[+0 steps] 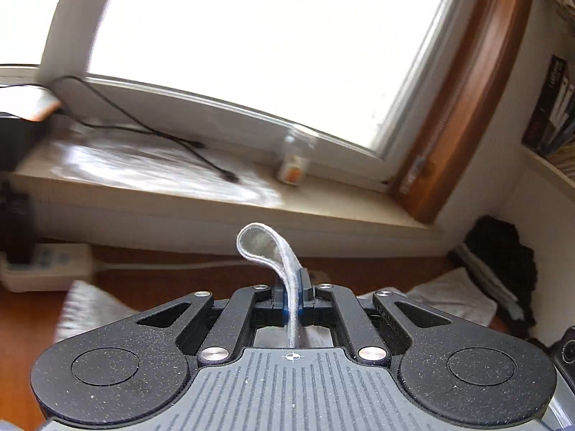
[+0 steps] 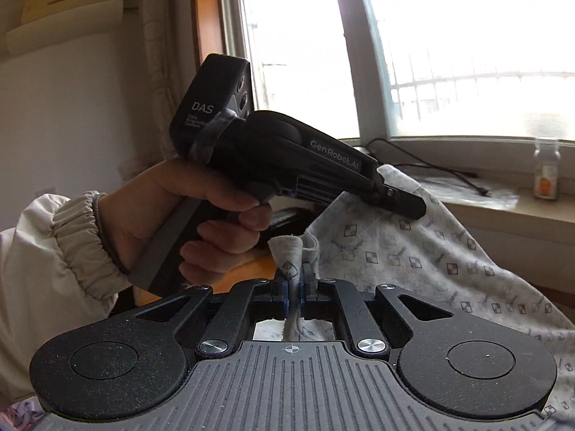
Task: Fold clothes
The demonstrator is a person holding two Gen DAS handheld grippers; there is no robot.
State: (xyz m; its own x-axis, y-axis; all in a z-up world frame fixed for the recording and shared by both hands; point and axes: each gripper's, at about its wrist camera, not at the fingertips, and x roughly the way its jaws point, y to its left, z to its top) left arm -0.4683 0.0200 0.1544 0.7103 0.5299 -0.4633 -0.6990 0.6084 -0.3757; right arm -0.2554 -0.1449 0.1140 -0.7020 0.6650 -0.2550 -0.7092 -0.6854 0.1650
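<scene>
Light: daylight from the window (image 1: 244,43), blown out to white in both views; glare on the sill (image 1: 151,168)
Shadow: the hand (image 2: 201,215) backlit and dim
Blur: motion smear at left view's left edge
Distortion: fisheye bends the window frame

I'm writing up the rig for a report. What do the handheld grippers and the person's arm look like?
Each gripper is matte black with two round pivot discs, silver bolts, a ribbed grey plate and thin blue-edged fingers. The left gripper, seen from the side, has a pistol handle, white "GenRobot.AI" lettering and a rear block marked "DAS". The left hand comes out of a cream sleeve with an elastic cuff; a dark band circles the wrist.
</scene>
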